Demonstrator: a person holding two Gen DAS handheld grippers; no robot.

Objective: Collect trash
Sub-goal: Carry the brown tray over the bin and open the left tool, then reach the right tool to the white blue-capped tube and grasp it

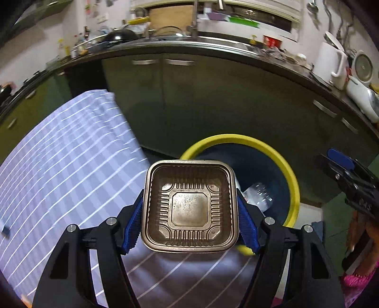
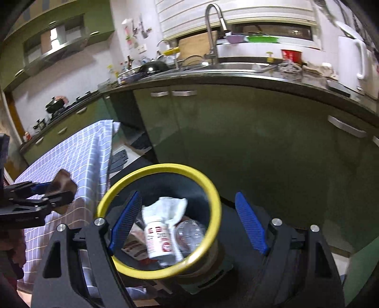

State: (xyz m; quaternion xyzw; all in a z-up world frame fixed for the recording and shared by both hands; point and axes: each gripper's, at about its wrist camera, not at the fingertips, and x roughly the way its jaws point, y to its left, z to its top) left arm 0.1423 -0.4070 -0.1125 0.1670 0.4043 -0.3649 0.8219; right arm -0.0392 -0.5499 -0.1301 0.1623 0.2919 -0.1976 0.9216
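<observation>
My left tongs clamp 1 brown plastic tray above the checked tabletop edge beside the yellow-rimmed bin, while my right tongs hang wide and empty over it.

A kitchen with olive-green cabinets carrying metal bar handles runs under a dark curved surface, where a steel sink with a tall gooseneck faucet sits below a window with a white roller blind. White walls hold hanging utensils, and a stove with a pot stands along the left run. A table draped in a lilac checked cloth stands at the left, and a white kettle stands at the right.
</observation>
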